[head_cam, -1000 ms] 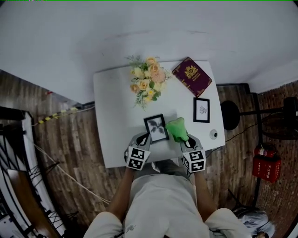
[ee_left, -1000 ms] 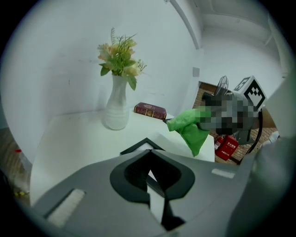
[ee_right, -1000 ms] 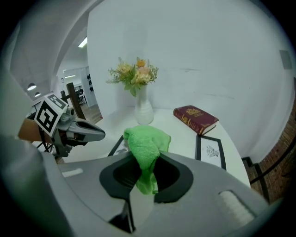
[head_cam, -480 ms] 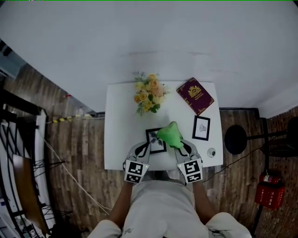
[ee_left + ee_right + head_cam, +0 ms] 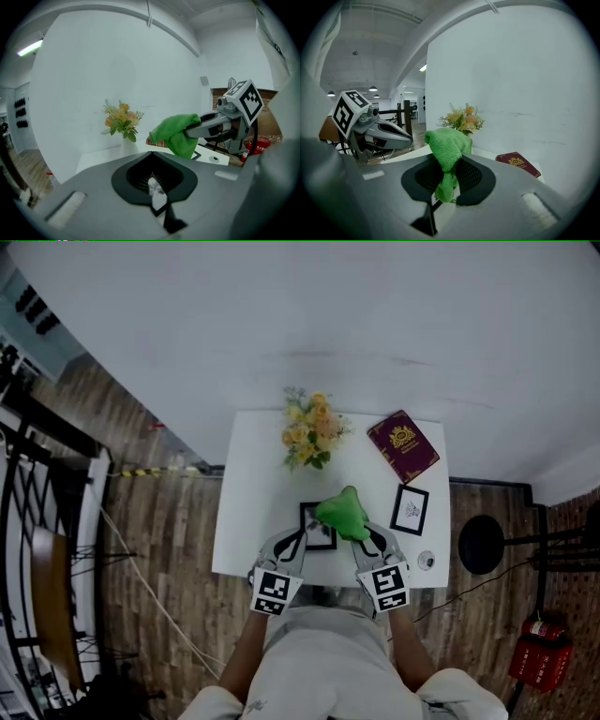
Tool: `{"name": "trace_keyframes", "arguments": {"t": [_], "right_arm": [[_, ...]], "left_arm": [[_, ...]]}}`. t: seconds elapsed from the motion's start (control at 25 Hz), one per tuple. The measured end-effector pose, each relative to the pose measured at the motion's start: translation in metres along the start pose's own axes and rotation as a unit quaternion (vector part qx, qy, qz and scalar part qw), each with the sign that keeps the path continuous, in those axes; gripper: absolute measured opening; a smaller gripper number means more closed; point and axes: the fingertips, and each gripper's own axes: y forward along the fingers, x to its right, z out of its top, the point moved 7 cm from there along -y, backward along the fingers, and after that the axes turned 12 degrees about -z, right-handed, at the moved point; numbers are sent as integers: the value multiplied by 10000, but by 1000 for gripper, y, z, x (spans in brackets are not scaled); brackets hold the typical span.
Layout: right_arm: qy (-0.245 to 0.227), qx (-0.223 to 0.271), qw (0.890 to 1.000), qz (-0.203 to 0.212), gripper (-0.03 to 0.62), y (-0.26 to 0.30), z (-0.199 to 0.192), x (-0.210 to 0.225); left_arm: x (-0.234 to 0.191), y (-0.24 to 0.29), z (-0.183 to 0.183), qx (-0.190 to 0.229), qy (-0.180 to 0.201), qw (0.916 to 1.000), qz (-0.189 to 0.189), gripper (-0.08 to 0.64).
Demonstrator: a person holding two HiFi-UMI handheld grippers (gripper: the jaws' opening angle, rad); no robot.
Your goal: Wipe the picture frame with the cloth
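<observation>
My left tool (image 5: 294, 542) is closed narrow on the near edge of the frame (image 5: 314, 531). Looking along its jaws, I see the frame as a thin sliver, edge on, pinched between the pads. My right tool (image 5: 364, 536) grips the green cloth (image 5: 342, 512), which is bunched up, with a tail hanging down between the jaws and a bulge above them. The cloth sits just ahead of the right tool and over the frame's far right corner. I cannot tell whether the two touch. The tools lie side by side at the near edge of the white surface (image 5: 246, 521), tips angled toward each other. Beyond the left tool, at the far edge, are yellow flowers (image 5: 314, 430). Beyond the right tool lies a dark red book (image 5: 404, 445). To its right lies a second frame (image 5: 411, 509).
</observation>
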Motion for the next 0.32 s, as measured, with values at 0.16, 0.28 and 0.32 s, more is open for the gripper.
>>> {"name": "trace_keyframes", "arguments": {"t": [0.16,0.28,0.32], "right_arm": [[-25,58,10000,43,61,-1,3,0],[-18,88,9999,59,61,-1,5,-2],[-12,97,9999,63,61,0,6,-2]], "left_arm": [[3,-2,4,53,24,10000,44,20],[4,-2,6,56,58,10000,46,20],[4,-2,6,55,68,10000,48,20]]}}
